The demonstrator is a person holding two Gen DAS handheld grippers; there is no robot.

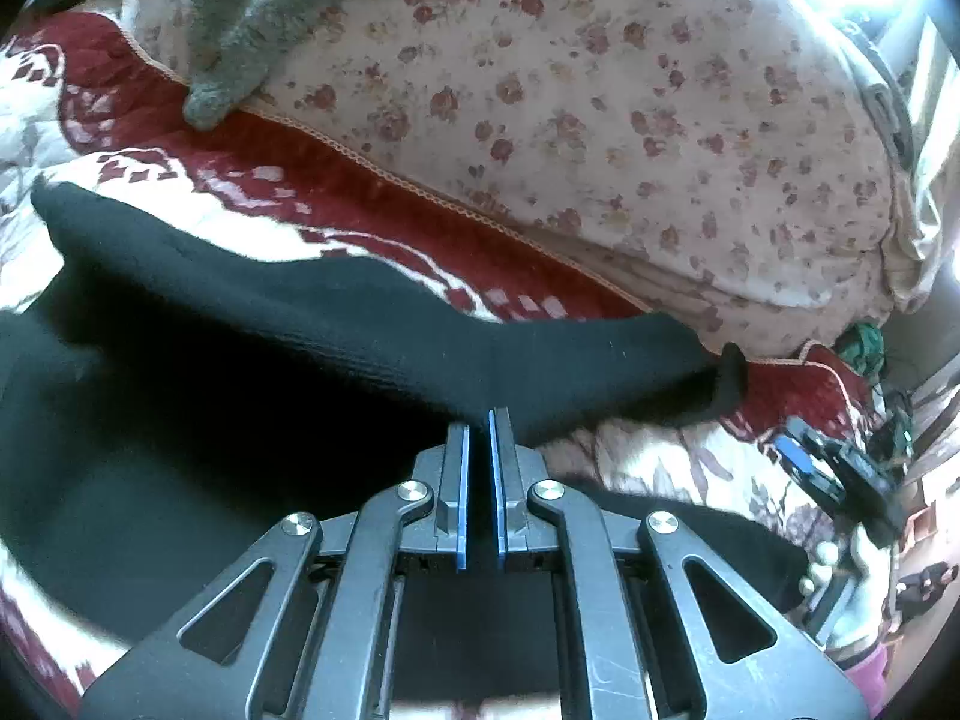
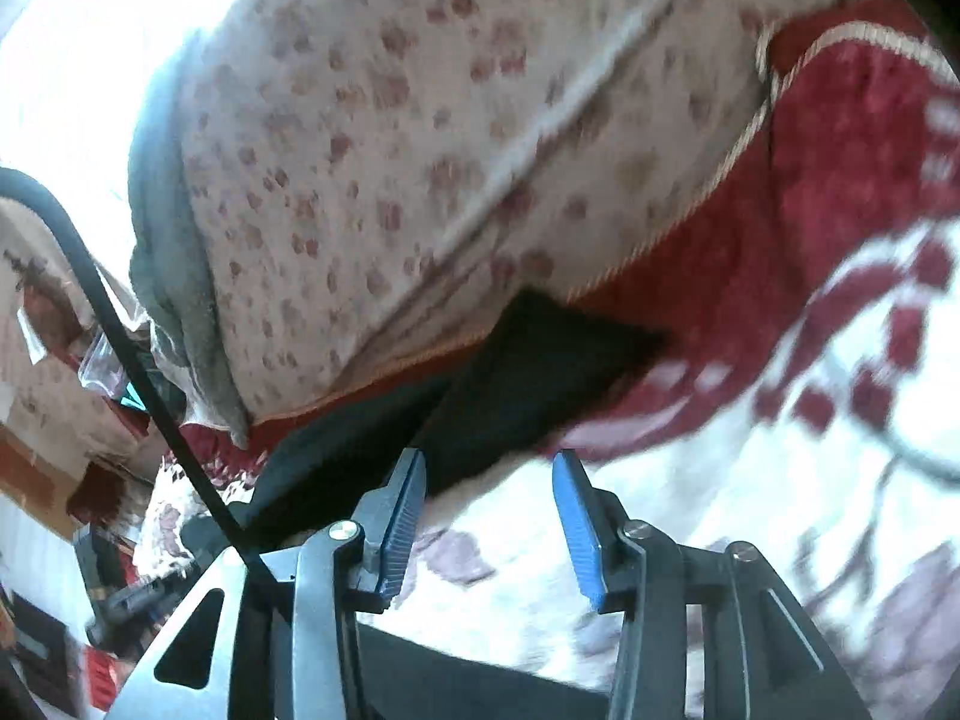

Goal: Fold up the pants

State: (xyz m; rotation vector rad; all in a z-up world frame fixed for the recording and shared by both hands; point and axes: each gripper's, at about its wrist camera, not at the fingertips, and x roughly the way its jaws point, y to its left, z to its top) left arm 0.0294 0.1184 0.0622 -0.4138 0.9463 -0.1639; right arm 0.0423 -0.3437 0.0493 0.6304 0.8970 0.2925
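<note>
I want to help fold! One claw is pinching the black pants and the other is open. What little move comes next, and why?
Probably bring the open right gripper forward onto the near edge of the black pants and close. The left gripper is already shut on the pants, while the right one holds nothing and hangs over the red and white blanket. Two grips would let the cloth lift evenly.

In the left wrist view the pants (image 1: 336,324) run from centre left to lower right across the bedspread (image 1: 384,204) — the quilt (image 1: 600,120) lies behind, upper right, a grey garment (image 1: 252,18) on its upper-left part. The left gripper (image 1: 478,420) sits at bottom centre, touching the pants.
</note>
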